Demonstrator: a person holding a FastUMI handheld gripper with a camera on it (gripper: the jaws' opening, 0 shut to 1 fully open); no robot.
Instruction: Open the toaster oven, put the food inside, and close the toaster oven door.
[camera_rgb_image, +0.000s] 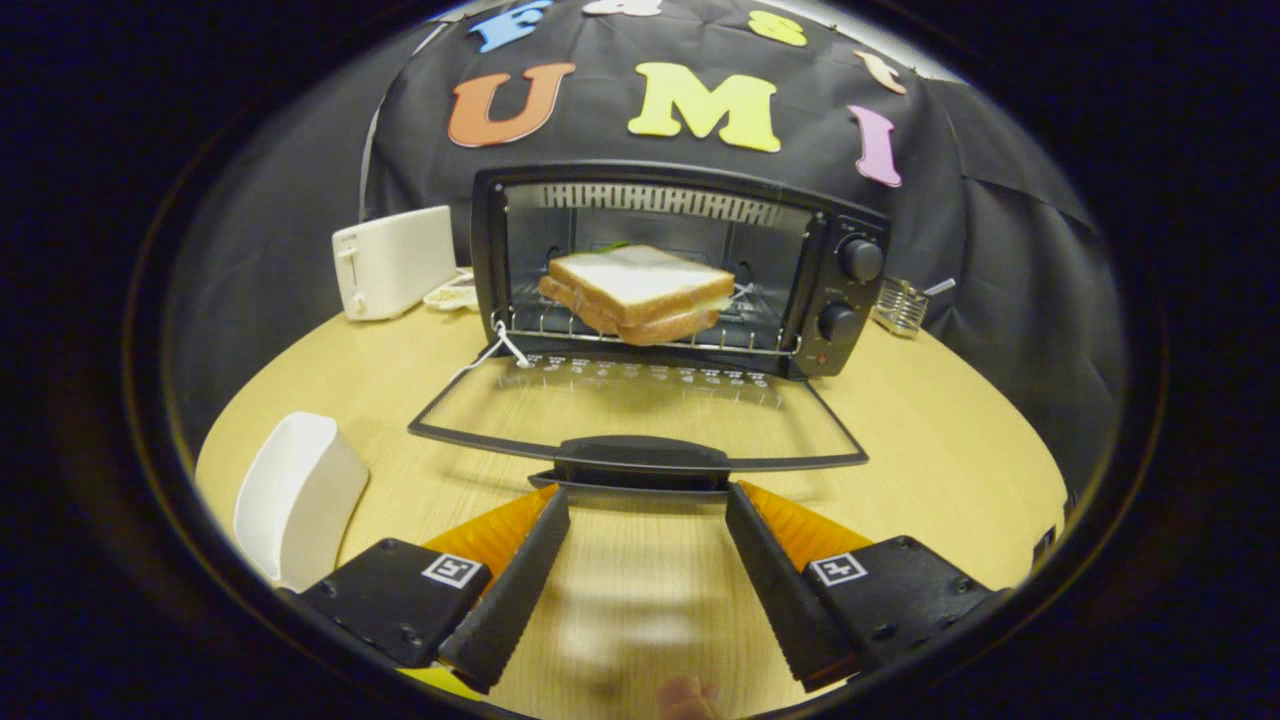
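Pale wood grain runs across the round table (930, 440) where we find a black toaster oven (680, 270) standing at the far side, its glass door (640, 415) dropped fully open and lying flat toward us. A sandwich (640, 293) of white bread sits on the wire rack (650, 335) inside the oven, one corner reaching out past the rack's front edge. Two round knobs (860, 258) stand one above the other on the oven's right panel. Our gripper (648, 505) hovers just short of the door's dark handle (640, 458), its two fingers spread wide apart with nothing between them but bare tabletop; the fingertips lie close to the handle, one toward each end, though we cannot tell whether they touch it. To the left of the oven stands a white pop-up toaster (392, 262), with a small dish (452, 293) tucked between the two appliances. A small wire holder (902, 305) rests to the right of the oven. A white curved dish (298, 495) lies on the near left of the table, beside the left finger.
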